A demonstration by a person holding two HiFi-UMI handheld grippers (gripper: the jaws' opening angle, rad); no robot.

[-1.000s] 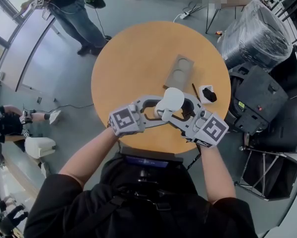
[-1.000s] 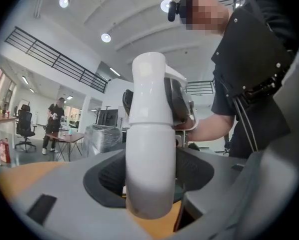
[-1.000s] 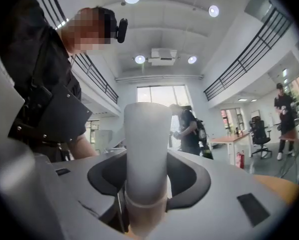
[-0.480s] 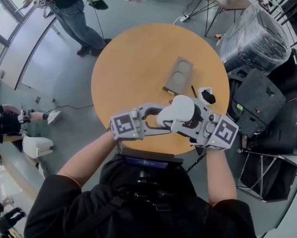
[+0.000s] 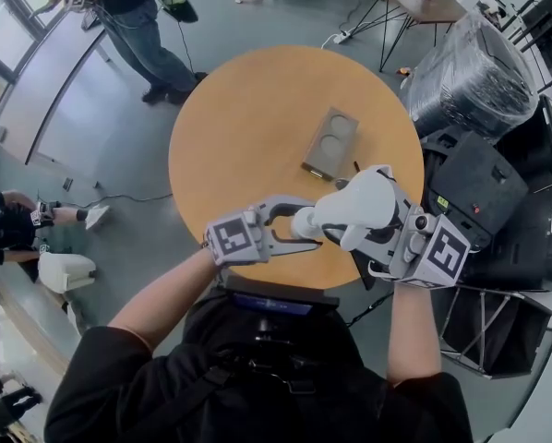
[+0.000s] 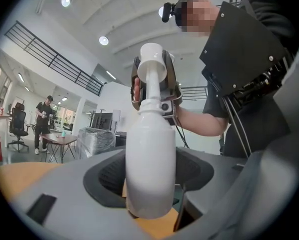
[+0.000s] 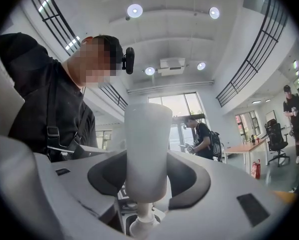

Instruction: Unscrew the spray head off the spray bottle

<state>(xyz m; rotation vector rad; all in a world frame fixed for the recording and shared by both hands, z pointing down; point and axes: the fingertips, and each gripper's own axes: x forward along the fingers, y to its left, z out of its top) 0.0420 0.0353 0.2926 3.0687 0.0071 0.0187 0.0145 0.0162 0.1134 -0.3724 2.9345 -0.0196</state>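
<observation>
The spray bottle (image 6: 150,159) hangs above the near edge of the counter (image 5: 258,127), stretched between both my hands. My left fingers (image 6: 64,204) clench its body, and my right fingers (image 7: 229,194) clench its spray head (image 7: 147,149).

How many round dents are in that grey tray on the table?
2. One round dent is at the far end of the grey tray, the other at its near end. None seems hidden.
</observation>
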